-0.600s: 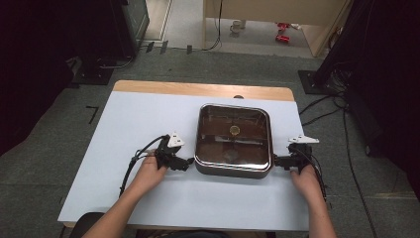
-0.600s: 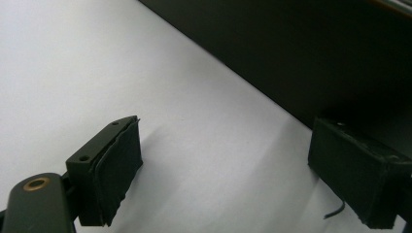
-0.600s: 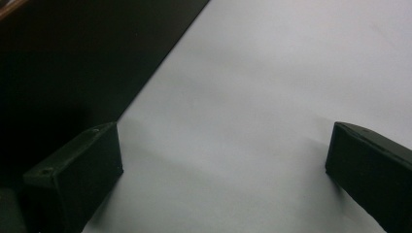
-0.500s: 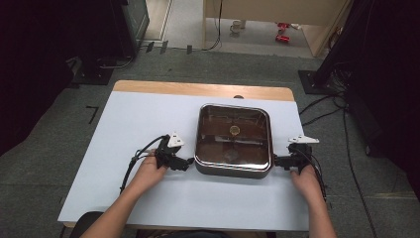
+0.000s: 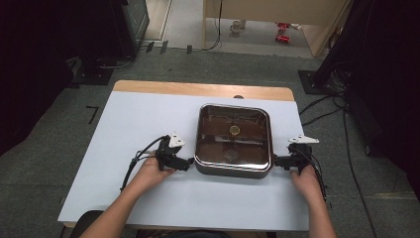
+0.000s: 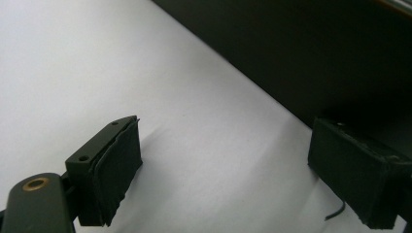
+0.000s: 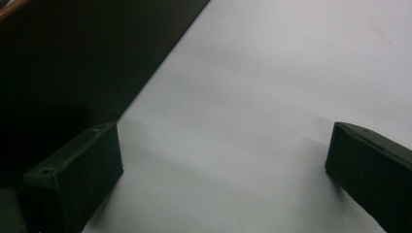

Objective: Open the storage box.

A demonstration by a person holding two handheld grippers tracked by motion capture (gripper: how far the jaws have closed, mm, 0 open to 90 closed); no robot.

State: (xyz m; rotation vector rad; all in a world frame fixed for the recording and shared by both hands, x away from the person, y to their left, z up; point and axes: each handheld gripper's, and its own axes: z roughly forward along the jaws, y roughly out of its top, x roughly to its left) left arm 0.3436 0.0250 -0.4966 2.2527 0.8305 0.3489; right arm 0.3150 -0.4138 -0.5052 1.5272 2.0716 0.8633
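While both tongs gape wide, left tongs (image 5: 189, 162), right tongs (image 5: 275, 161), flanking square lidded pan (image 5: 233, 140), white table (image 5: 129, 124).

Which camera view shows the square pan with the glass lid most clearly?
The high view: the whole pan shows there, with its lid and small round knob. The left gripper view and the right gripper view each show just a dark side wall of it.
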